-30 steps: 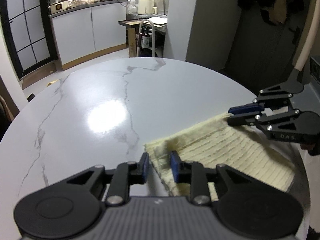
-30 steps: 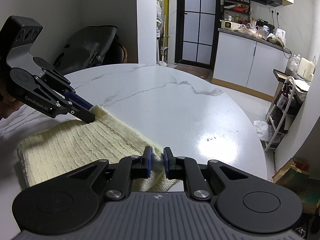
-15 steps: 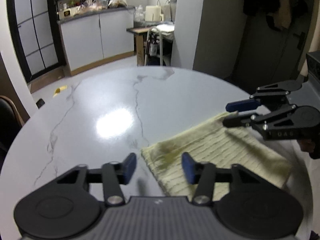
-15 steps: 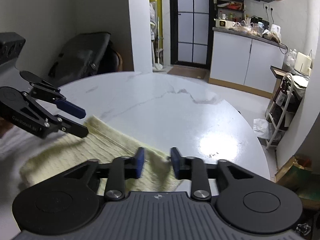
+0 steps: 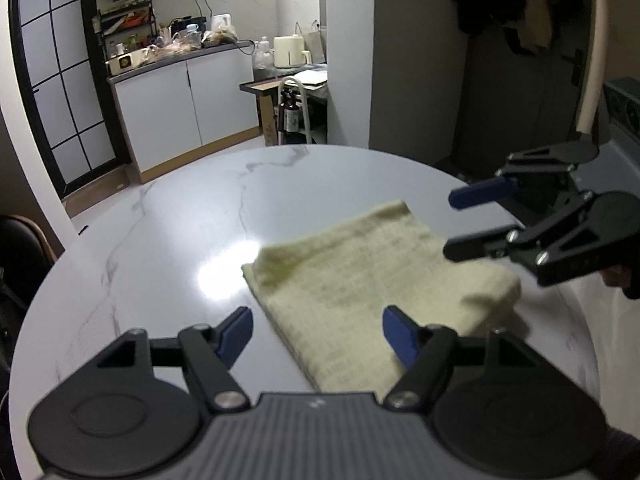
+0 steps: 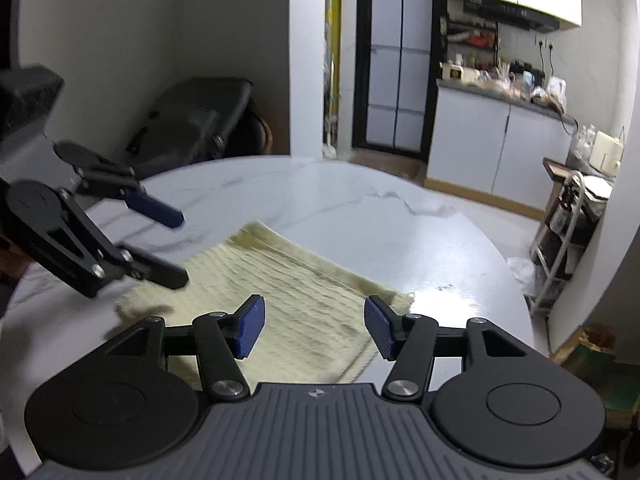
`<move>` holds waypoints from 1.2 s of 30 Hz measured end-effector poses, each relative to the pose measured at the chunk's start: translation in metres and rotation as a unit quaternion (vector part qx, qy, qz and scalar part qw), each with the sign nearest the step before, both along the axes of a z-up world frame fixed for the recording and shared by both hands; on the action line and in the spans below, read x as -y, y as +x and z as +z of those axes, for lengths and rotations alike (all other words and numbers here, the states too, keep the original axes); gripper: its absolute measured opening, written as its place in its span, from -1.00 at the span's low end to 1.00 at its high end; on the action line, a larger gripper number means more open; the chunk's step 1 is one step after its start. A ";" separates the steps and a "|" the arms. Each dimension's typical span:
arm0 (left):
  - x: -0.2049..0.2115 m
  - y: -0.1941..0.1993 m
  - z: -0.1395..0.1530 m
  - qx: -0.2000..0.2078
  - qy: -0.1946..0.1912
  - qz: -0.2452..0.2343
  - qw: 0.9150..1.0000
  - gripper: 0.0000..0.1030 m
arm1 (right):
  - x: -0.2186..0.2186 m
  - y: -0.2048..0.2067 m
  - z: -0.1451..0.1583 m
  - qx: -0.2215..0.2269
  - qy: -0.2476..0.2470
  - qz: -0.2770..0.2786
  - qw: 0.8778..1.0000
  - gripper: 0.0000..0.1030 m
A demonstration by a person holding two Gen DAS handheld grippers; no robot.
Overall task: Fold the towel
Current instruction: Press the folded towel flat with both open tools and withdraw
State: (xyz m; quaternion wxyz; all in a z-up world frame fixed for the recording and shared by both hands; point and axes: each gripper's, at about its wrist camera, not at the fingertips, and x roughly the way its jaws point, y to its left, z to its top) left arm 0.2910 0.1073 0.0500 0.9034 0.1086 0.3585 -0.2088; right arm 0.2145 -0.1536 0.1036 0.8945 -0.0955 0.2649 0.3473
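A pale yellow ribbed towel (image 5: 360, 280) lies folded flat on the round white marble table (image 5: 168, 240); it also shows in the right wrist view (image 6: 288, 296). My left gripper (image 5: 318, 334) is open and empty, raised above the towel's near edge; it shows in the right wrist view (image 6: 176, 246) at the left. My right gripper (image 6: 314, 326) is open and empty above the towel's near side; it shows in the left wrist view (image 5: 454, 224) at the right, above the towel's far right part.
The table (image 6: 360, 208) is bare around the towel. Kitchen cabinets (image 5: 184, 108) and a small trolley (image 6: 568, 232) stand beyond the far edge. A dark bag (image 6: 192, 120) sits behind the table on the left side.
Both grippers let go of the towel's corners, opened wide and lifted back. The towel now lies flat on the table.
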 end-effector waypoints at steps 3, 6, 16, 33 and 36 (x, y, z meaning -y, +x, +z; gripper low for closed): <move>-0.003 -0.006 -0.003 0.008 -0.007 0.002 1.000 0.28 | 0.002 -0.010 0.000 -0.006 0.008 0.014 1.000 -0.03; -0.002 -0.013 -0.008 0.005 -0.021 -0.002 1.000 -0.11 | -0.003 -0.025 -0.006 -0.012 -0.010 0.039 0.999 -0.24; 0.002 -0.028 -0.025 -0.003 -0.015 -0.013 1.000 -0.43 | -0.004 -0.033 -0.026 -0.034 -0.026 0.041 0.998 -0.63; 0.016 -0.042 -0.007 0.039 -0.028 0.001 0.999 0.58 | 0.013 -0.046 -0.006 -0.010 0.026 0.008 1.000 0.40; 0.020 -0.051 -0.007 0.048 -0.034 0.022 0.998 0.68 | 0.017 -0.052 -0.002 -0.011 0.046 0.000 0.999 0.50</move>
